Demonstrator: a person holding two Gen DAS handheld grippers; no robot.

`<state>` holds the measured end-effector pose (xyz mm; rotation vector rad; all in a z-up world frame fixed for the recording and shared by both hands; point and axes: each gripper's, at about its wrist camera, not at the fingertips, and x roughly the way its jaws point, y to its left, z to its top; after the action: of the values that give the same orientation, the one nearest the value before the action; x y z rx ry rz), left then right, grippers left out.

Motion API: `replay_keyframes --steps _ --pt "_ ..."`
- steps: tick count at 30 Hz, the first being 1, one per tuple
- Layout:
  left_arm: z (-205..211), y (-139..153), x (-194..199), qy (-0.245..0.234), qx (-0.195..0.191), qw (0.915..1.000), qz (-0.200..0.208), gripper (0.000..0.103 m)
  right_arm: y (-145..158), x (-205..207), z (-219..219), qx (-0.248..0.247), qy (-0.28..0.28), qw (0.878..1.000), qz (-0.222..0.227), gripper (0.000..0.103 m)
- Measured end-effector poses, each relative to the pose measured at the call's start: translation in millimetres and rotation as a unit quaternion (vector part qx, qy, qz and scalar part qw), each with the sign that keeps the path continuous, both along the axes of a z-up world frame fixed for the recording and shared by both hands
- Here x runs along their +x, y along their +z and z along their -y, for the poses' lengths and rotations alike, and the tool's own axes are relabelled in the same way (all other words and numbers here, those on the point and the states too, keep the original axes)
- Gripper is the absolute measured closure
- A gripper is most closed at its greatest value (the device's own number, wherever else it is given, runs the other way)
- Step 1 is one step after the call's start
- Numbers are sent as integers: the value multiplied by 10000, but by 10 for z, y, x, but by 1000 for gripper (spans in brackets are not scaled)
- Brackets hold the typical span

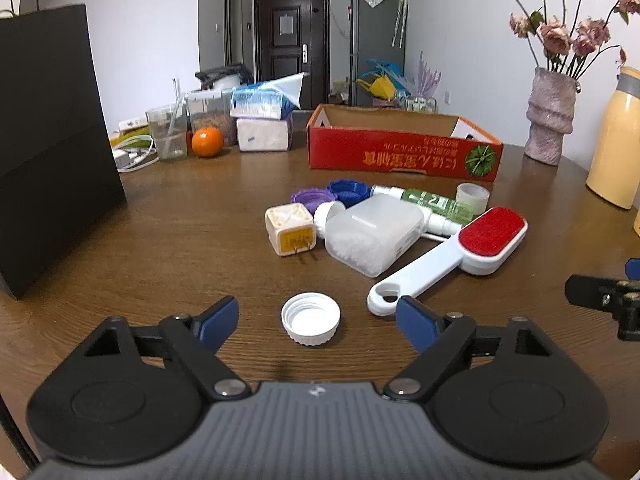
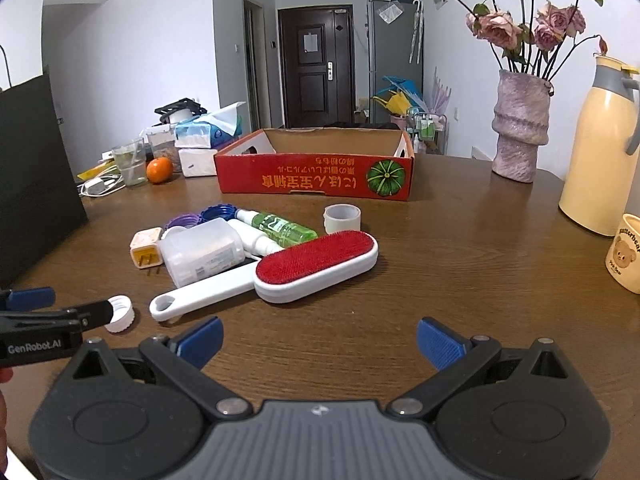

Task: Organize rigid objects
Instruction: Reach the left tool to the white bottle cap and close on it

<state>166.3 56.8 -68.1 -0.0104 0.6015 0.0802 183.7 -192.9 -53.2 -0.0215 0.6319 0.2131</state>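
Observation:
A white bottle cap lies open side up on the wooden table, between the blue pads of my left gripper, which stands open around it without touching. Behind it lies a pile: a white lint brush with a red pad, a translucent box, a cream plug adapter, purple and blue lids, a green spray bottle and a tape roll. My right gripper is open over bare wood, just short of the lint brush. An open red cardboard box stands behind.
A black bag stands at the left. An orange, a plastic cup and tissue packs sit at the back left. A vase of dried roses, a yellow thermos and a bear mug are on the right.

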Motion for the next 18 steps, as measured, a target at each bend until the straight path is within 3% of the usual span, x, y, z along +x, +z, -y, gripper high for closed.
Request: replay_keyframes --steps 13,18 --pt "-81 -218 272 29 -158 9992 -366 44 -114 233 -53 -3 29 9999 -131 0" --pt "-88 -259 323 -53 -227 9988 -431 62 -145 279 -79 -4 33 9999 -165 0"
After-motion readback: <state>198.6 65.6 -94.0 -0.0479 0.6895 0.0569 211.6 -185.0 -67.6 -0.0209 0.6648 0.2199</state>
